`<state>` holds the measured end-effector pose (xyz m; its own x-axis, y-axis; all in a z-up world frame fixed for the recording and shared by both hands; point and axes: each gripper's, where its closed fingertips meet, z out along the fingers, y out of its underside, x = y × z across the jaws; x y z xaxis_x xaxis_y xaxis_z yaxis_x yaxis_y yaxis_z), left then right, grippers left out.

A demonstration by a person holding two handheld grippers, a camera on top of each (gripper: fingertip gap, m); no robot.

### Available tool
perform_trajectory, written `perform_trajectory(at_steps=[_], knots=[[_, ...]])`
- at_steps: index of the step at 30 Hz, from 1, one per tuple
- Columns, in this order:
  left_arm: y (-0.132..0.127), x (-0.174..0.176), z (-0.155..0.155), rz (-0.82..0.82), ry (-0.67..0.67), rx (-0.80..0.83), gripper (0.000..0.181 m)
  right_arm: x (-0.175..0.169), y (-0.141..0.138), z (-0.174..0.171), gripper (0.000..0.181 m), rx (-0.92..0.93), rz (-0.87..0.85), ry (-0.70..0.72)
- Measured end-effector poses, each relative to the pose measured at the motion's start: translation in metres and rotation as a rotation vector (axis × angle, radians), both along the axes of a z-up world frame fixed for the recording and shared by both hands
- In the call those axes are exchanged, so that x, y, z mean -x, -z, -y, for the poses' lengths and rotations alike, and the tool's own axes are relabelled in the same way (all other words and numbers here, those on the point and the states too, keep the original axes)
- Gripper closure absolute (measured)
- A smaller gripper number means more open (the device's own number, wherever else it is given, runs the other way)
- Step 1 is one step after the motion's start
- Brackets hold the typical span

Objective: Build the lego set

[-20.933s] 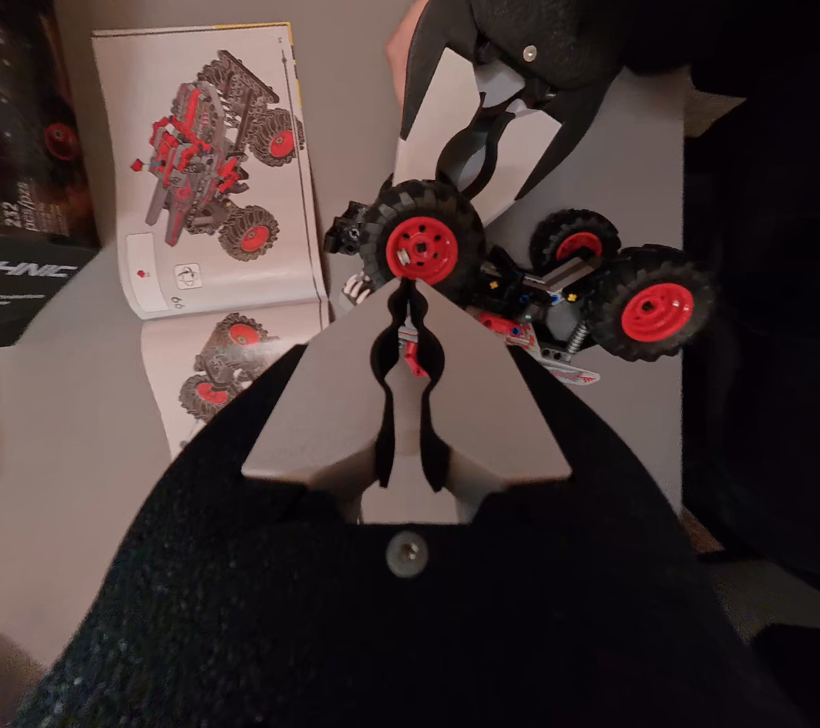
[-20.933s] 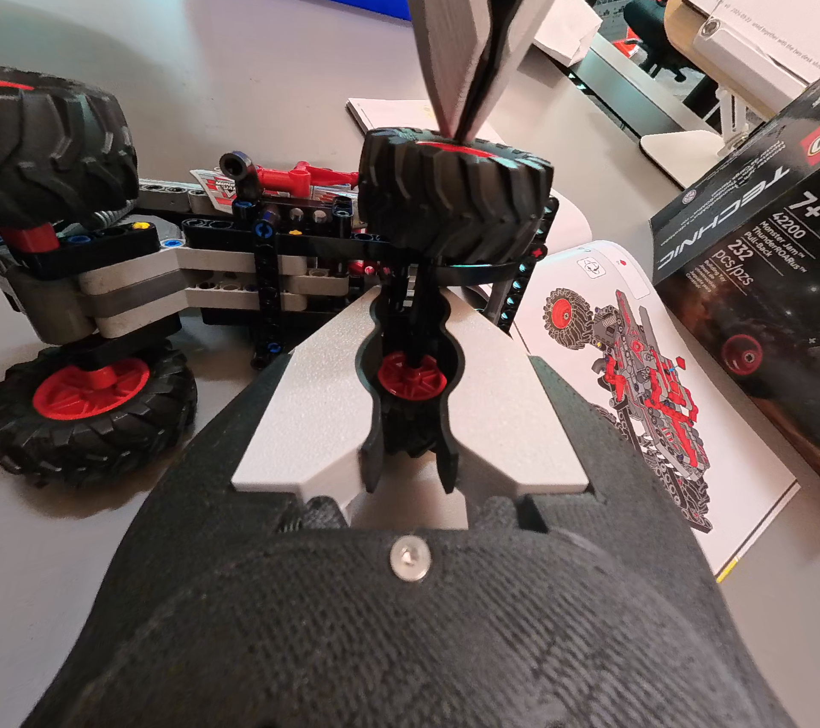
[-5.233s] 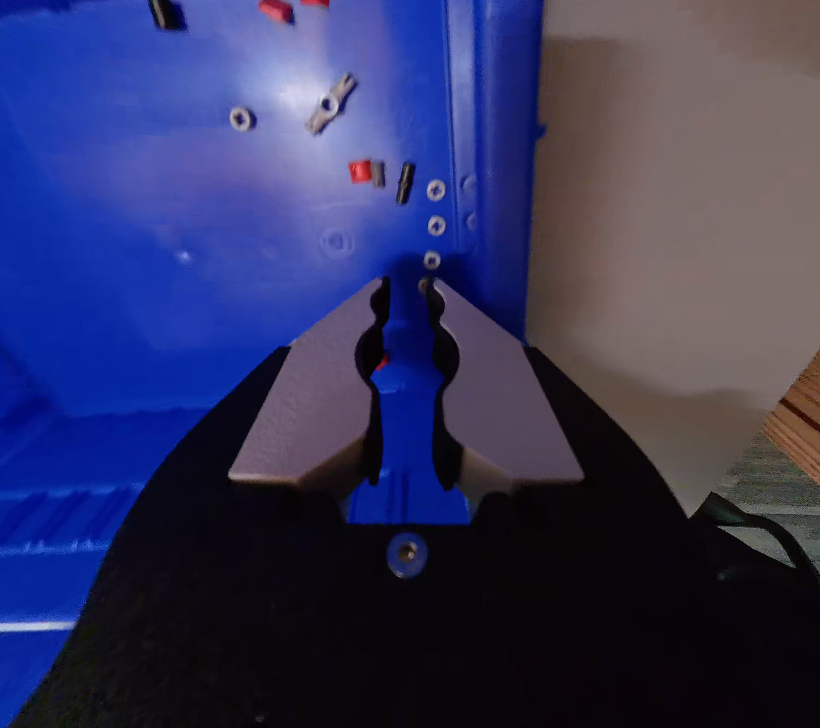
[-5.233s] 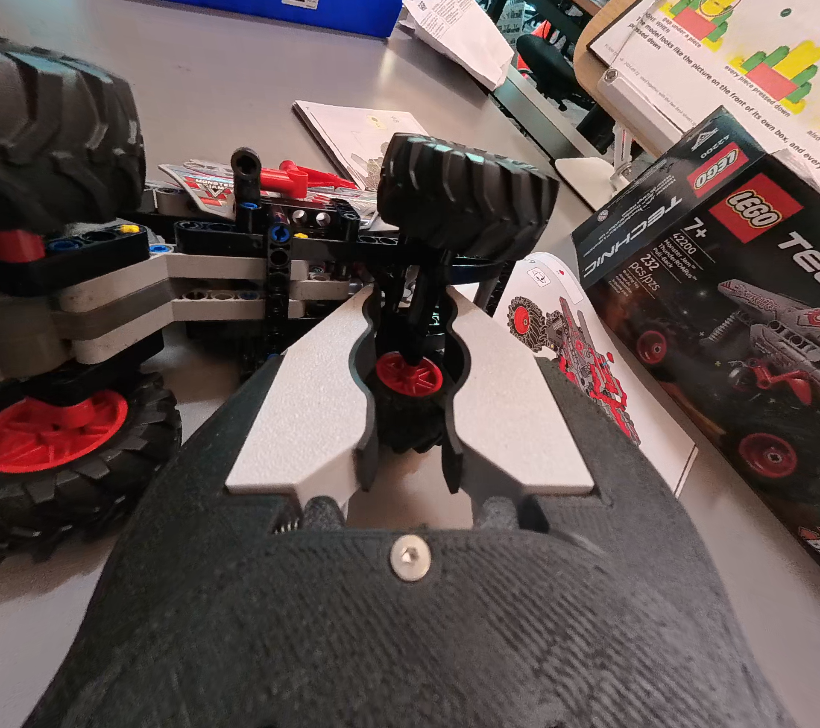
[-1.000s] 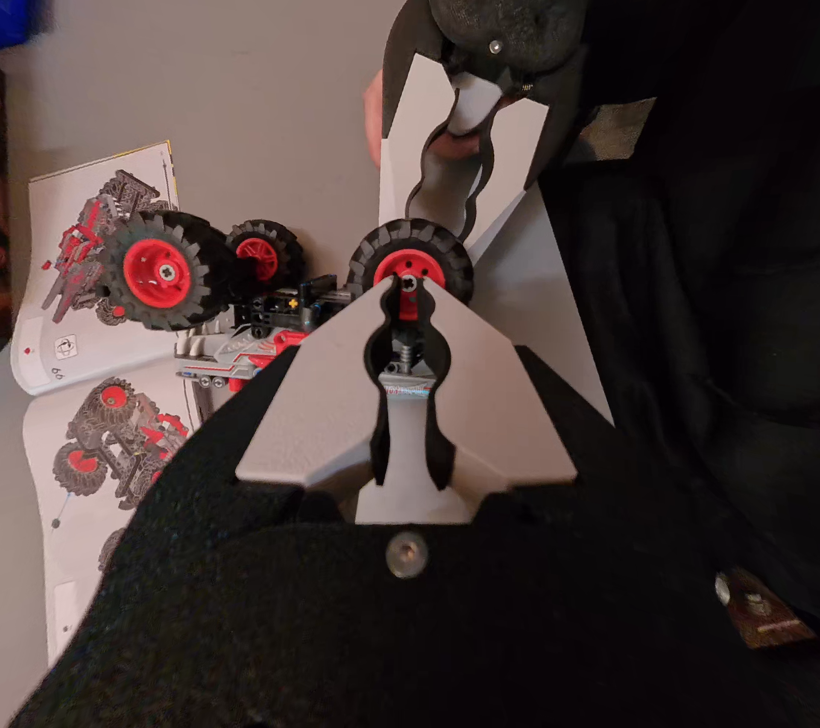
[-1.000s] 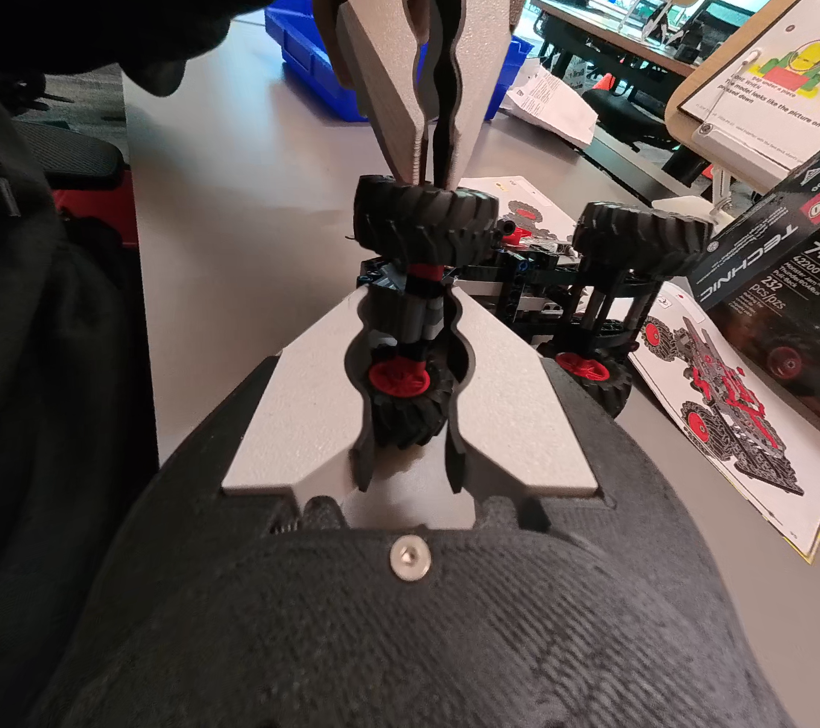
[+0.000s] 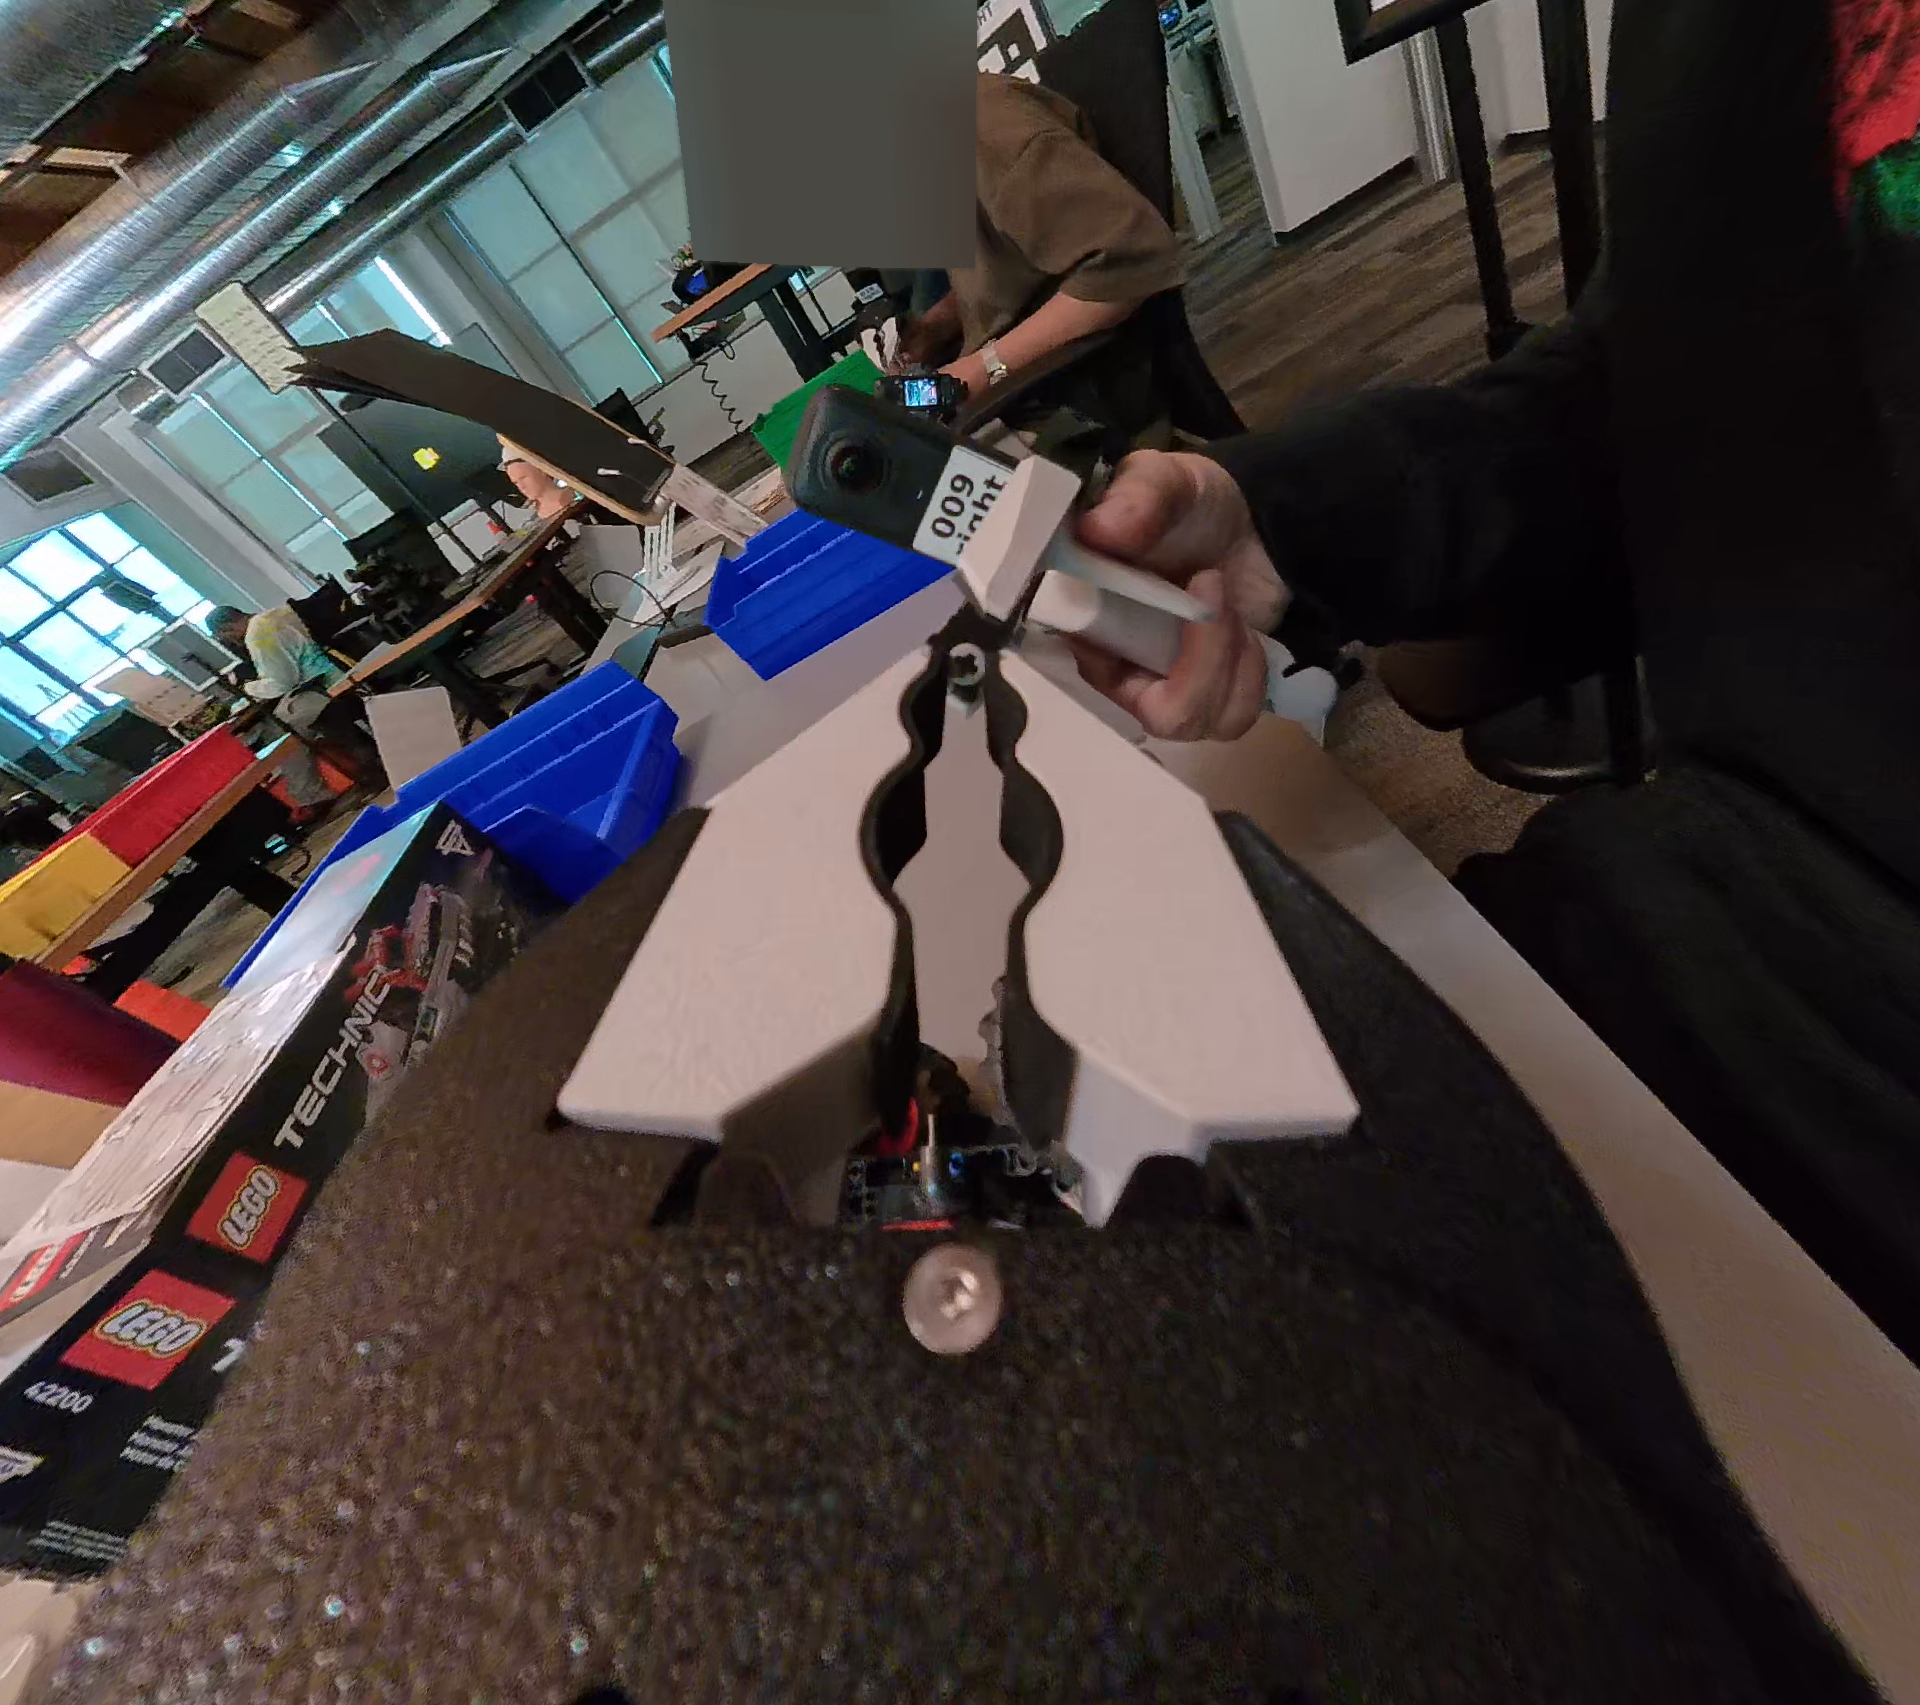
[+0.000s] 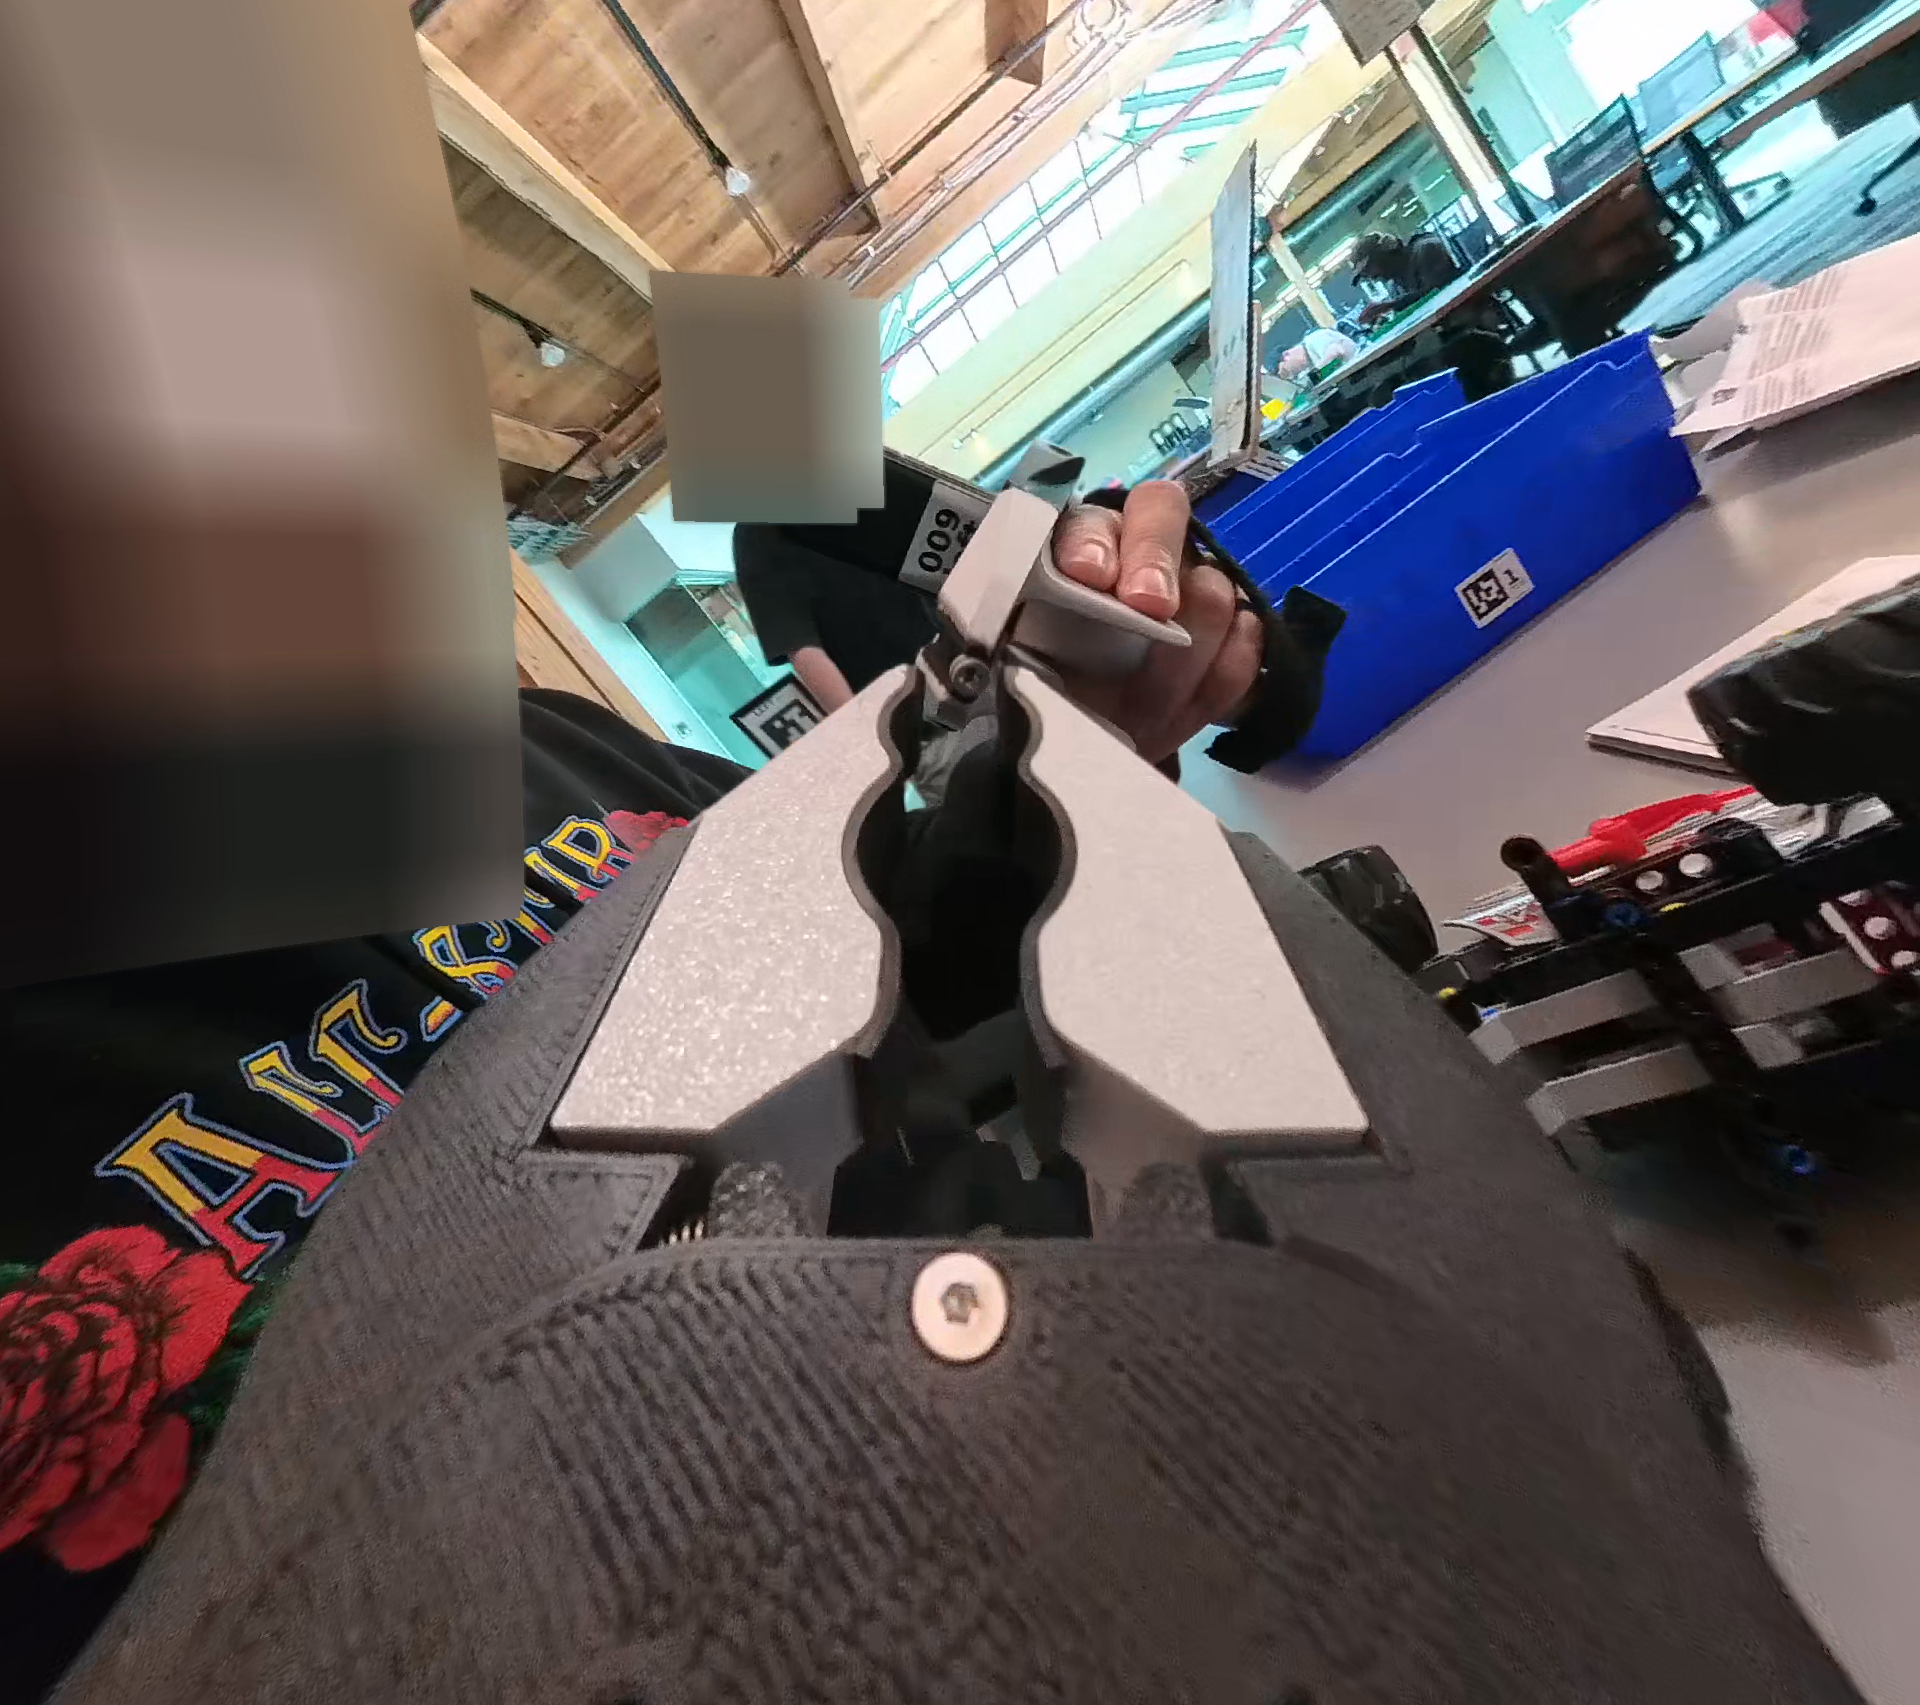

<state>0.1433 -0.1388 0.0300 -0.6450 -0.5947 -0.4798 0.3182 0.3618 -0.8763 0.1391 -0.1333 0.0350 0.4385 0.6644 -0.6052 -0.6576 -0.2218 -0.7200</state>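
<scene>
Both tools tilt up, facing each other. The left tool (image 7: 964,689) shows a narrow gap, gripping nothing; the right tool (image 8: 961,699) likewise stands slightly parted and empty. The lego truck (image 8: 1704,949) lies on the surface (image 8: 1455,782) to its right — blue bin (image 8: 1475,554) beyond.

Truck model (image 8: 1704,980) sits on the worktop (image 8: 1455,772), near the front edge by the person. Bins (image 8: 1475,533) are further back on the worktop, behind the model, papers (image 8: 1808,367) beside them toward the far edge. Set box (image 7: 260,1136) on the worktop in front of the bins, close to the model. Booklet (image 8: 1704,699) lies flat between model and bins
</scene>
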Motion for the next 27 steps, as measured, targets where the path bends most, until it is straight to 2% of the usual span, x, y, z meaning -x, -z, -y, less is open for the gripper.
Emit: perform_trajectory(at_steps=[1, 3, 9, 19, 27], knots=[[0.001, 0.001, 0.001, -0.004, 0.008, -0.007, 0.177, 0.0, 0.0, 0.0, 0.171, 0.0, -0.009, -0.003], [0.003, 0.0, 0.002, -0.006, 0.01, -0.009, 0.177, -0.002, 0.002, -0.001, 0.176, 0.006, -0.006, 0.003], [0.006, -0.002, 0.002, -0.004, 0.005, -0.014, 0.177, -0.003, 0.006, -0.002, 0.176, 0.018, 0.01, 0.014], [0.014, -0.003, -0.004, -0.03, -0.044, -0.101, 0.177, -0.004, 0.013, -0.007, 0.176, 0.03, 0.154, 0.092], [0.018, -0.001, -0.006, -0.048, -0.052, -0.14, 0.175, -0.003, 0.014, -0.006, 0.176, 0.03, 0.144, 0.08]])
